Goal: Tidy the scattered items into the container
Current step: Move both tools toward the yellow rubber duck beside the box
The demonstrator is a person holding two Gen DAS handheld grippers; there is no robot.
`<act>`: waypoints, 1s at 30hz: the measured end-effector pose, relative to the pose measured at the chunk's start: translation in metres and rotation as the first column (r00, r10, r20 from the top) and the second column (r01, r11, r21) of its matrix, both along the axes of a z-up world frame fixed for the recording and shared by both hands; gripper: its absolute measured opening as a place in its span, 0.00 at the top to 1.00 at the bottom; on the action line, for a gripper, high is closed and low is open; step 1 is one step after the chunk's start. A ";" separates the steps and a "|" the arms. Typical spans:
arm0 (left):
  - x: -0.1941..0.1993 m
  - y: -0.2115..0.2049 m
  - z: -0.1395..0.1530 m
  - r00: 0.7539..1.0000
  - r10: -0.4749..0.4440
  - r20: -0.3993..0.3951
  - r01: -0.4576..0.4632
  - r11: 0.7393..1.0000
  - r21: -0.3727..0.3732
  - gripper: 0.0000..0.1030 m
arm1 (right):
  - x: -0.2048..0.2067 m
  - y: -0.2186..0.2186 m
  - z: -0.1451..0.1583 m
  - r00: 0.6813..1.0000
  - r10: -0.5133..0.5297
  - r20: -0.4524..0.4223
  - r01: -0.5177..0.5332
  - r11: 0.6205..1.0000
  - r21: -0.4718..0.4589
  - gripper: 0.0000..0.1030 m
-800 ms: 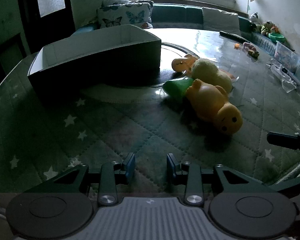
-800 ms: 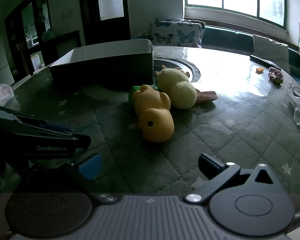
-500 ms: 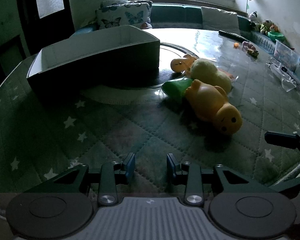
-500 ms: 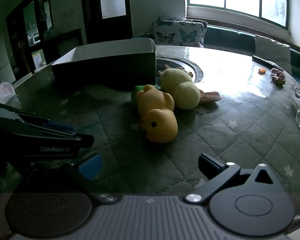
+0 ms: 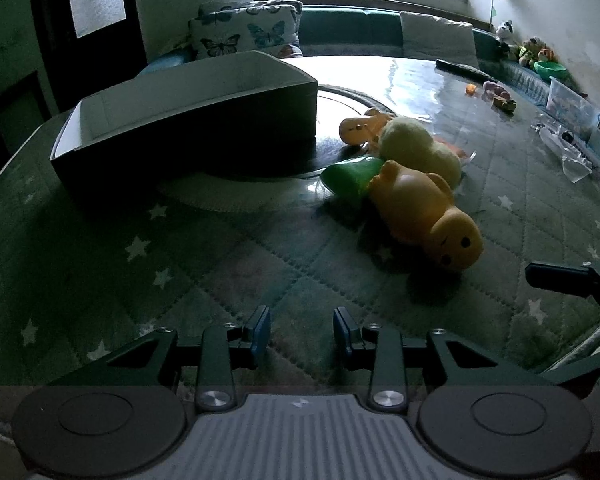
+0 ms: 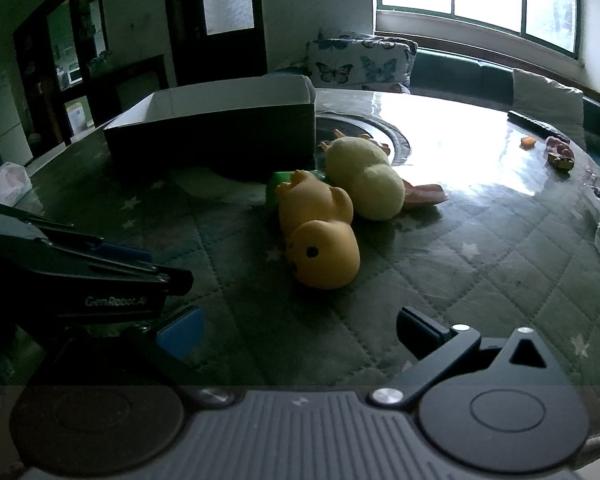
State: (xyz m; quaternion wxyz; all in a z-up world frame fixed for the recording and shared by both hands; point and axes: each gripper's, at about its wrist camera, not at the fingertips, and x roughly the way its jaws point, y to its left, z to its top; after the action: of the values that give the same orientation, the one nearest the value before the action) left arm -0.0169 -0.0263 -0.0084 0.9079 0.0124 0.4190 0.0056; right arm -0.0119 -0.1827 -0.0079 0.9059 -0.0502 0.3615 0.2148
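Note:
A dark open box [image 5: 188,120] with a white inside stands on the quilted table; it also shows in the right wrist view [image 6: 220,132]. Right of it lie an orange rubber duck [image 5: 424,212] [image 6: 320,236], a pale yellow plush [image 5: 416,148] [image 6: 364,180], a green toy [image 5: 352,178] [image 6: 278,182] and a small orange toy [image 5: 360,128]. My left gripper [image 5: 302,330] is open and empty, low over the table, short of the toys. My right gripper [image 6: 296,328] is open wide and empty, with the orange duck just ahead of it.
The left gripper's body [image 6: 80,280] fills the left side of the right wrist view. The right gripper's finger [image 5: 568,280] shows at the right edge of the left view. A remote [image 5: 460,68], small toys [image 5: 500,94] and clear plastic boxes [image 5: 568,104] lie at the far right.
Both grippers have crept slightly forward toward the toys. Their jaws stay open. The toys and box have not moved.

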 end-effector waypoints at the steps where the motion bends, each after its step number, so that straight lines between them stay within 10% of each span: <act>1: 0.000 0.000 0.000 1.000 0.000 0.001 0.000 1.000 0.000 0.64 | 0.000 0.000 0.000 1.000 0.000 0.000 0.000 1.000 0.000 0.00; 30: 0.006 -0.001 0.000 1.000 -0.005 -0.013 0.005 1.000 0.005 0.64 | 0.005 0.003 0.001 1.000 0.005 -0.006 -0.005 1.000 0.003 0.00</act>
State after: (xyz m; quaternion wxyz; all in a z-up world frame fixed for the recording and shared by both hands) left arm -0.0112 -0.0276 -0.0083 0.9051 0.0158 0.4248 0.0042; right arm -0.0068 -0.1795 -0.0070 0.9043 -0.0489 0.3639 0.2179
